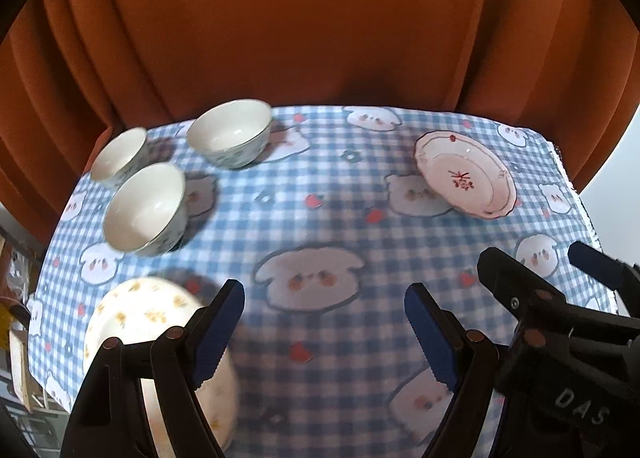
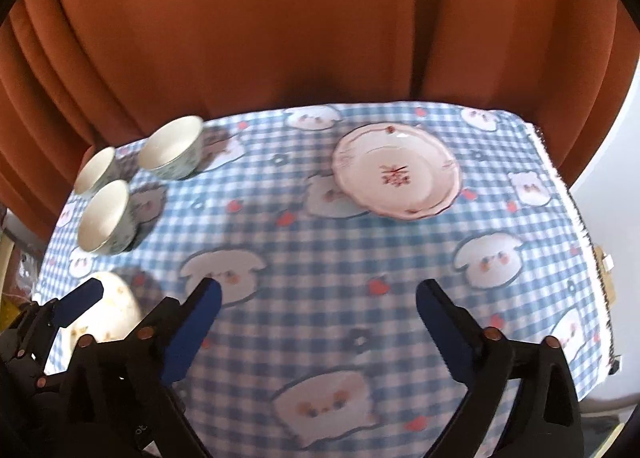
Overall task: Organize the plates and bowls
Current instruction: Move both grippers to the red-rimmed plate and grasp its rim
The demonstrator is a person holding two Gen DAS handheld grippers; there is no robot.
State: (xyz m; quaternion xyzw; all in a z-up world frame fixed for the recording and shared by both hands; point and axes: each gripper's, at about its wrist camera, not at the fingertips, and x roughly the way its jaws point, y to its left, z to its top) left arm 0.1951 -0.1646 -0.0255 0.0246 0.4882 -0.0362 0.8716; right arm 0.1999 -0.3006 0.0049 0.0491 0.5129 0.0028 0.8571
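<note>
Beyond the right tongs (image 2: 318, 322), released and empty, the pink plate (image 2: 396, 174); left tongs (image 1: 324, 322) likewise released.

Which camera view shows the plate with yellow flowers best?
The left wrist view: the yellow plate shows most of its face there, though the left fingers cover part. In the right wrist view, the plate sits at the edge, largely hidden behind fingers.
</note>
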